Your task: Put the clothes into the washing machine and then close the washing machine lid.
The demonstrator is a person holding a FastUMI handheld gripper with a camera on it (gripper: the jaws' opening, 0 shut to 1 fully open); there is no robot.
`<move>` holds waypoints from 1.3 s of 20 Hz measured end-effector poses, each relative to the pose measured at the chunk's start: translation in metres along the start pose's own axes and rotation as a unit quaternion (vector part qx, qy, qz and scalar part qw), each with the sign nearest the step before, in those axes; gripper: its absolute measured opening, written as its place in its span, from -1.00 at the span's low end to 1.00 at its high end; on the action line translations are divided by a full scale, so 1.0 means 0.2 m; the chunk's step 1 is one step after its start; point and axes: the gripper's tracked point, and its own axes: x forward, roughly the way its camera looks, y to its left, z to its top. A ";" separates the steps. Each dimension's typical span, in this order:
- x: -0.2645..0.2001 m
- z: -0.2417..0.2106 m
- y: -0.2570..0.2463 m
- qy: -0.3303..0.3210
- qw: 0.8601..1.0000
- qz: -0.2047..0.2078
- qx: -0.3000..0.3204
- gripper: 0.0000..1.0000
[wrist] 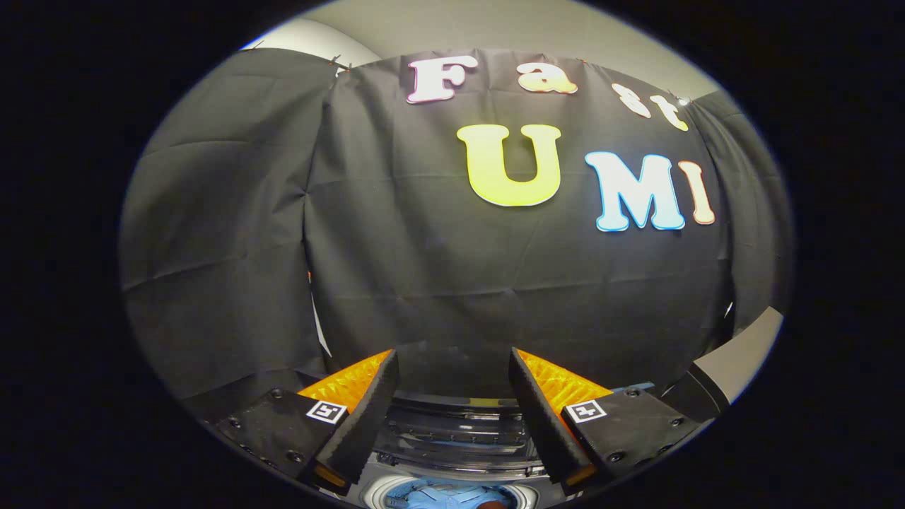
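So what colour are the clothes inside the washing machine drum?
Light blue clothes, in the gripper view, below the open fingers.

Washing machine (452, 424) drum open below, booth wall (452, 283) close ahead

The gripper (452, 367) is held with its fingers (368, 417) spread apart, nothing between them. Below and between them sits the washer (459, 431), its drum open, with blue clothes (445, 495) inside. Beyond hangs the black cloth wall (424, 268).
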 end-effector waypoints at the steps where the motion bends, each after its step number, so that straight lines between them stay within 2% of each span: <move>1: 0.03 -0.01 0.00 0.006 1.000 -0.004 0.001 0.93; 7: 0.19 -0.15 -0.06 0.062 0.998 -0.029 0.016 0.93; 13: 0.17 -0.15 -0.05 0.041 0.998 -0.038 0.006 0.95; 21: -0.02 -0.18 -0.02 -0.017 0.999 -0.035 -0.004 0.96; 26: -0.14 -0.23 0.01 -0.026 0.999 -0.034 -0.003 0.96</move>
